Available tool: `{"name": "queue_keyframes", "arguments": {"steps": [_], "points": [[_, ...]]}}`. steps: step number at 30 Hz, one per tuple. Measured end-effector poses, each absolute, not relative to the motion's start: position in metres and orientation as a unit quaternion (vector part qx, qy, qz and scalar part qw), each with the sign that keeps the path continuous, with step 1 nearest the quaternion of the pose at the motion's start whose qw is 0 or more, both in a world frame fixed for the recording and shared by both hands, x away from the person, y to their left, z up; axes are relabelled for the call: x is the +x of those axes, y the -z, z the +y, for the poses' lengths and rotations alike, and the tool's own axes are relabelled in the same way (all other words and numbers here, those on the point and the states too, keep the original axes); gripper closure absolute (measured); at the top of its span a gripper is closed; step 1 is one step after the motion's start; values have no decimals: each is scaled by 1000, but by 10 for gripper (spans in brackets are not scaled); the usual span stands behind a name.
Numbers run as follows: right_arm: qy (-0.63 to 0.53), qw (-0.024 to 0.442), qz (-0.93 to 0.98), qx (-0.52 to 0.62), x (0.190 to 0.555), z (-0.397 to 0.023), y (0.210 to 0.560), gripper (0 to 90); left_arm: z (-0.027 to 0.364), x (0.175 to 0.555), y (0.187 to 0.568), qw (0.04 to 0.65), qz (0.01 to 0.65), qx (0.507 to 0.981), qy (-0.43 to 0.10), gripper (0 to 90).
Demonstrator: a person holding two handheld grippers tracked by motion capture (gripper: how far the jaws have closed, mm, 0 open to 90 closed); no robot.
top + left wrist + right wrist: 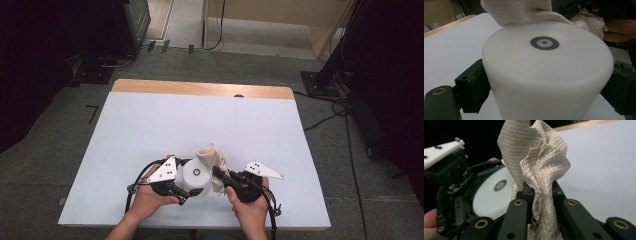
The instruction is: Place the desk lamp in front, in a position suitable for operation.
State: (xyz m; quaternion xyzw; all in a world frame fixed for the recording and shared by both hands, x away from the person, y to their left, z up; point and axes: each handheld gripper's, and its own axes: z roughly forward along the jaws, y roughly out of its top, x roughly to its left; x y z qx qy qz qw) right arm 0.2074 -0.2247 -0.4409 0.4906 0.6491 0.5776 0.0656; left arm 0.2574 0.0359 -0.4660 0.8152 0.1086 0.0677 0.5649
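A white, smooth, round container (195, 176) with a small grey ring at the centre of its flat top stands upright near the front edge of the table (150, 120), a crumpled cream waffle-weave cloth (213, 160) bunched upright against its right side, overlapping its rim.

A lab: carpeted floor (60, 150) (cables (325, 120) trailing), stand base (320, 82).
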Motion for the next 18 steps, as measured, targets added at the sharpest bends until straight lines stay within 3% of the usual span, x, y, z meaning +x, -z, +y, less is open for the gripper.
{"name": "queue_keyframes", "arguments": {"steps": [13, 18], "points": [[-478, 13, 675, 562, 221, -216, 498, 807, 35, 257, 467, 566, 113, 813, -71, 86], [-497, 10, 666, 556, 220, -219, 488, 808, 36, 256, 467, 567, 113, 813, -71, 86]]}}
